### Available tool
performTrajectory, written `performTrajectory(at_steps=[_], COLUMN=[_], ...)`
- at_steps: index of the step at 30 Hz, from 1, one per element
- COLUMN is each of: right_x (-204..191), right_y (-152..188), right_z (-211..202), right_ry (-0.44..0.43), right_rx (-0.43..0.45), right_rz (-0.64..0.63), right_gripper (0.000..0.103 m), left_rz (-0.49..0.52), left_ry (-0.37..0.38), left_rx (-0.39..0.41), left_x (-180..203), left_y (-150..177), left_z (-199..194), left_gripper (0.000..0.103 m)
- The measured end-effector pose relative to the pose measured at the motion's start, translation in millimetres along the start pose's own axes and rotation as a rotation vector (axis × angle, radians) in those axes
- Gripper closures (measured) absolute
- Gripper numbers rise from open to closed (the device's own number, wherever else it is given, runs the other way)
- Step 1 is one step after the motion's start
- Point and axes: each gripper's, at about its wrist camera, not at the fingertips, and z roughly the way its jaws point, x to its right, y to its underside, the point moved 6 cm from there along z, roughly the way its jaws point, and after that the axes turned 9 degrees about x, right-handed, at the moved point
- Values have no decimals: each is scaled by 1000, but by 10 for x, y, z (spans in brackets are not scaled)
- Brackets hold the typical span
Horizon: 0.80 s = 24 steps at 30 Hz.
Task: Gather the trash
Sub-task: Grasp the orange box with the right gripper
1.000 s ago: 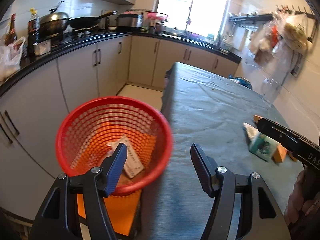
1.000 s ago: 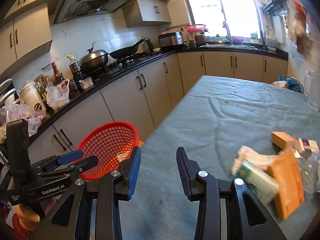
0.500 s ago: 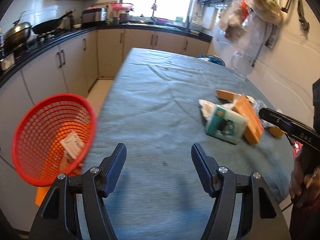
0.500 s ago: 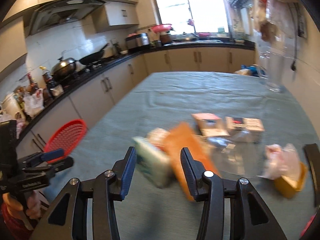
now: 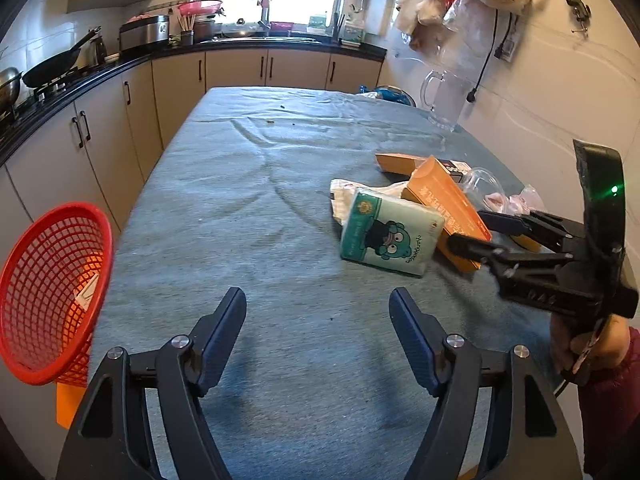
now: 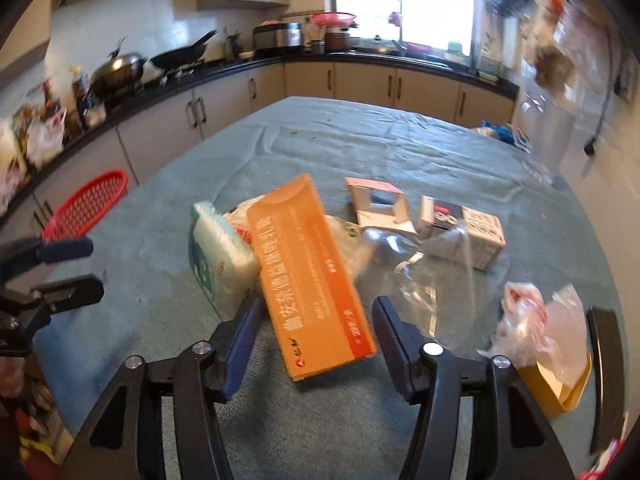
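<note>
A pile of trash lies on the grey-green tablecloth [image 5: 248, 208]: a long orange box [image 6: 312, 276], a green tissue pack [image 6: 218, 256], a clear plastic container [image 6: 400, 256], a white carton [image 6: 464, 228] and a crumpled bag on a yellow box [image 6: 560, 384]. My right gripper [image 6: 319, 308] hovers over the orange box's near end. Its jaws are opening and straddle the box without pressing it. My left gripper [image 5: 317, 300] is over bare cloth, jaws opening, with nothing between them. The red mesh basket [image 5: 52, 300] stands off the table's left edge with a paper scrap inside.
A glass mug [image 5: 444, 100] and a blue bundle [image 5: 386, 94] sit at the table's far right. Beige cabinets under a black counter [image 5: 120, 68] run along the left and back, carrying a wok and pots. Bags hang on the right wall.
Both grippers have swung right, away from the red basket and toward the trash pile. The right jaws have spread wider and now straddle the orange box. The left jaws widened slightly.
</note>
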Motion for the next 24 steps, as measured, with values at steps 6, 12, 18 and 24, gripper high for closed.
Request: performTrajectory(at_steps=[6, 12, 18, 24], right_x=[-58, 62, 238, 389], right_y=[26, -18, -33, -10], right_z=[82, -140, -420, -512], right_ry=[33, 35, 13, 9], right_rx=[-22, 51, 131, 169], right_rz=[-64, 15, 135, 221], right_gripper=[47, 48, 48, 48], left_rz=[2, -9, -32, 19], left_ry=[10, 34, 55, 32], left_rx=[-24, -51, -54, -51], left_x=[32, 103, 242, 419], left_y=[-12, -49, -138, -229], left_z=[100, 244, 396, 574], left_gripper=[29, 26, 24, 15])
